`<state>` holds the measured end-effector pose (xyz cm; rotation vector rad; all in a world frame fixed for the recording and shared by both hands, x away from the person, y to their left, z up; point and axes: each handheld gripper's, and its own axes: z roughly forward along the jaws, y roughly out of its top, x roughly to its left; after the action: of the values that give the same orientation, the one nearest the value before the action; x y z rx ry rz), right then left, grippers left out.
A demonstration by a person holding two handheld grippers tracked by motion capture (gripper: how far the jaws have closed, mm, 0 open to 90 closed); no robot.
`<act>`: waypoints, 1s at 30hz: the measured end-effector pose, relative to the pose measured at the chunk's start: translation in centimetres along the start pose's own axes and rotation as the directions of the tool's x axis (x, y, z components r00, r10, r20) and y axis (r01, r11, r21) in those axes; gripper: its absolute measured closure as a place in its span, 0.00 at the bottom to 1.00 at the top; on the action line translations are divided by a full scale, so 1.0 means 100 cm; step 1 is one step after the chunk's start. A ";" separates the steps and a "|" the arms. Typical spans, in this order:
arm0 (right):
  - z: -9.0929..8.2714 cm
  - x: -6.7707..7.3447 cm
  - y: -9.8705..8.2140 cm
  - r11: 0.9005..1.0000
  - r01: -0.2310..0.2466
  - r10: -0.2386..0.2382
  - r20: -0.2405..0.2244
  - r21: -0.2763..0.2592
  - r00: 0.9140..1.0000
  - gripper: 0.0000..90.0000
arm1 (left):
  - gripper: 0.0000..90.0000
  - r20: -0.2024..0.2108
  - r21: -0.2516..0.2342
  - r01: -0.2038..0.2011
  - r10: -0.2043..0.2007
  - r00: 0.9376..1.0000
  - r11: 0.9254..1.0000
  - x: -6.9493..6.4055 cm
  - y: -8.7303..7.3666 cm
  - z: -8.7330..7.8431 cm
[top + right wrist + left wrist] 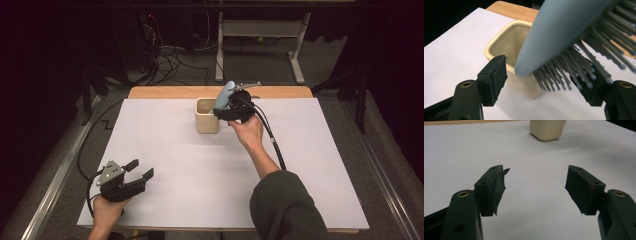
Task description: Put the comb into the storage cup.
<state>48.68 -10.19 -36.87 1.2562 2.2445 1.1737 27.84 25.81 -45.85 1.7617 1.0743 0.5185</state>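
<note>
Grey-blue hairbrush (559,32) between right gripper (546,77) fingers (495,75) — bristles on one, above cream cup (506,47)

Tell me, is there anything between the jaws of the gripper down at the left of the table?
No: the left gripper has its jaws spread wide with bare white table cover between them.

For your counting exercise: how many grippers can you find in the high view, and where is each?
2. The left gripper sits near the table's front left corner, jaws apart, nothing between them. The right gripper is beside the cream cup, with a blue-grey hairbrush between its jaws.
</note>
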 end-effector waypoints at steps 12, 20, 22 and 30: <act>-0.010 -0.002 -0.005 1.000 0.007 -0.007 -0.001 -0.029 1.000 0.33 | 0.36 -0.003 0.001 0.000 0.000 1.000 1.000 0.000 0.000 0.000; -0.016 -0.005 -0.011 0.999 0.009 -0.009 -0.002 -0.041 1.000 0.33 | 0.36 -0.004 0.001 0.001 -0.001 1.000 1.000 0.000 0.000 0.000; -0.018 -0.005 -0.012 0.999 0.010 -0.010 -0.003 -0.044 1.000 0.33 | 0.36 -0.004 0.001 0.001 -0.001 1.000 1.000 0.000 0.000 0.000; -0.023 -0.008 -0.015 0.998 0.012 -0.012 -0.002 -0.058 1.000 0.33 | 0.36 -0.005 -0.002 0.004 -0.004 1.000 1.000 0.000 0.000 0.000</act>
<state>46.87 -12.46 -36.72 1.2179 2.1998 1.2275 27.84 25.82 -45.88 1.7572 1.0803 0.5211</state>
